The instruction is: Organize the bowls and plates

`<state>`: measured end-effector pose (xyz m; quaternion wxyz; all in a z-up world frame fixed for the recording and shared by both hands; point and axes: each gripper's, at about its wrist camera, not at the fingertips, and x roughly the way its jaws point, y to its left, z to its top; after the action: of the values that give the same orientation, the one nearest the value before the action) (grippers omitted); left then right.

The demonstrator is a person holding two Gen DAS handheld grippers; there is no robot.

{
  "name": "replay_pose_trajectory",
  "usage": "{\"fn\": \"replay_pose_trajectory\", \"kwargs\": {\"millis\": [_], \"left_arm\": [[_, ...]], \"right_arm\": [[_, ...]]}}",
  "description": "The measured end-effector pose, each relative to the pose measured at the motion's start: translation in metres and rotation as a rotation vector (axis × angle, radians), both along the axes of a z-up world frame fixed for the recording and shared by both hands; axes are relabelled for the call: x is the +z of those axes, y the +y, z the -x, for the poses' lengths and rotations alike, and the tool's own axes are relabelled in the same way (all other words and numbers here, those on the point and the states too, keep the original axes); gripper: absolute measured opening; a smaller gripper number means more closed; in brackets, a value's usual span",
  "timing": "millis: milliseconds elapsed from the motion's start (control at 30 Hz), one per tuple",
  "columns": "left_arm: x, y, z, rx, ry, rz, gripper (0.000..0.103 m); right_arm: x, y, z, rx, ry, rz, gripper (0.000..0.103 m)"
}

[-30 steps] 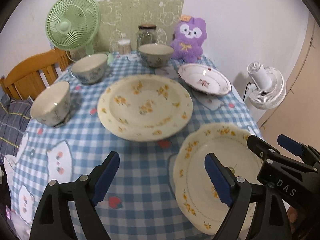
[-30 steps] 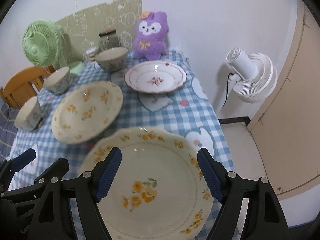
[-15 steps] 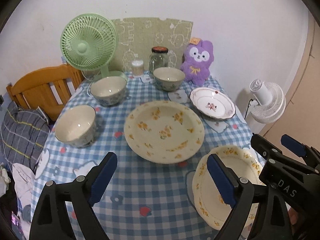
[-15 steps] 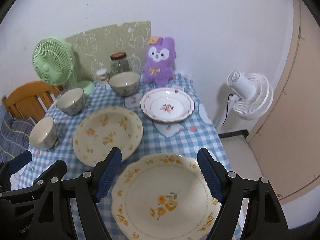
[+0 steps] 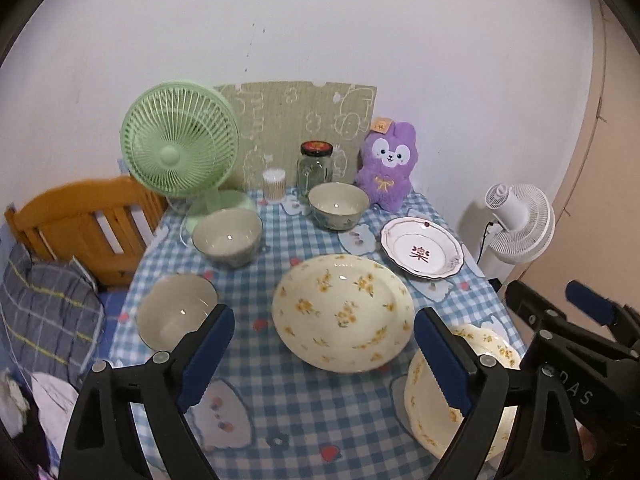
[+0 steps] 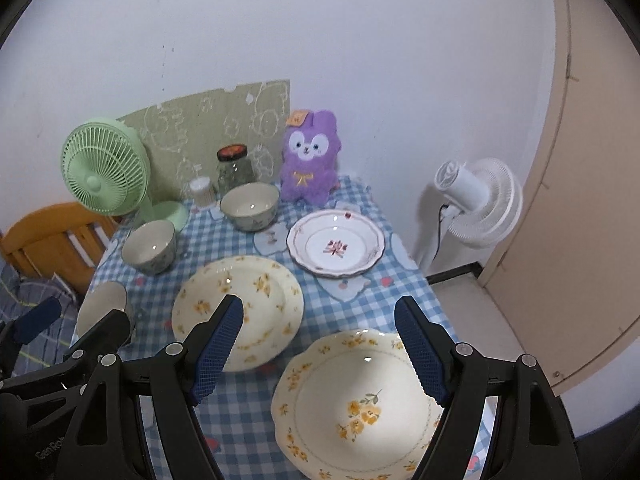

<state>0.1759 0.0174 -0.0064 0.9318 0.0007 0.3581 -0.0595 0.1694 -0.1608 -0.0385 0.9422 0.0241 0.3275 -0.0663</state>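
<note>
On the blue checked tablecloth (image 5: 280, 400) lie three plates: a cream plate with yellow flowers (image 5: 343, 312) in the middle, a scalloped cream plate (image 6: 360, 408) at the near right, and a white plate with a red motif (image 5: 422, 253) at the far right. Three bowls stand along the left and back: one near left (image 5: 176, 312), one further back (image 5: 227, 237), one by the jar (image 5: 338, 205). My left gripper (image 5: 324, 364) hangs open above the table's near edge, nothing between its fingers. My right gripper (image 6: 320, 350) is open above the scalloped plate, apart from it.
A green fan (image 5: 180, 148), a glass jar (image 5: 315, 164), a small cup of swabs (image 5: 274, 186) and a purple plush toy (image 5: 386, 166) line the wall. A wooden chair (image 5: 80, 220) stands left, a white floor fan (image 6: 478, 204) right, beside a beige door.
Both grippers have risen and drawn back from the table, so the whole tabletop and wall come into view. Both stay open and empty; no dish has moved.
</note>
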Motion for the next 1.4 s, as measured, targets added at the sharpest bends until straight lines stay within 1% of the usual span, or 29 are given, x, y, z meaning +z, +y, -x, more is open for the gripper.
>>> {"fn": "replay_pose_trajectory", "kwargs": {"millis": [33,200,367,467,667,867,967,1200,1400], "left_arm": [[0.002,0.002,-0.001,-0.005,0.003,-0.01,0.093],[0.012,0.01,-0.007,-0.034,-0.014,-0.014,0.093],[0.02,0.016,-0.016,-0.034,0.0,-0.001,0.092],[0.023,0.019,-0.026,-0.025,0.014,0.02,0.092],[0.019,0.015,-0.048,0.021,0.024,0.016,0.092],[0.007,0.006,-0.071,0.053,0.045,0.005,0.092],[-0.002,0.003,-0.085,0.064,0.063,0.002,0.092],[-0.032,-0.002,-0.118,0.094,0.099,-0.001,0.091],[-0.063,-0.005,-0.137,0.119,0.135,-0.014,0.091]], "right_arm": [[0.002,0.002,0.0,-0.006,-0.003,0.006,0.081],[0.013,0.012,-0.001,-0.019,-0.007,0.005,0.081],[0.02,0.015,-0.015,-0.008,0.035,-0.022,0.081],[0.024,0.016,-0.027,0.019,0.028,-0.015,0.081],[0.021,0.013,-0.057,0.055,0.037,-0.017,0.081],[0.012,0.006,-0.089,0.096,0.057,-0.017,0.081],[0.005,0.001,-0.105,0.095,0.073,-0.018,0.081],[-0.015,-0.005,-0.137,0.113,0.084,-0.02,0.081],[-0.038,-0.005,-0.161,0.147,0.1,-0.061,0.081]]}}
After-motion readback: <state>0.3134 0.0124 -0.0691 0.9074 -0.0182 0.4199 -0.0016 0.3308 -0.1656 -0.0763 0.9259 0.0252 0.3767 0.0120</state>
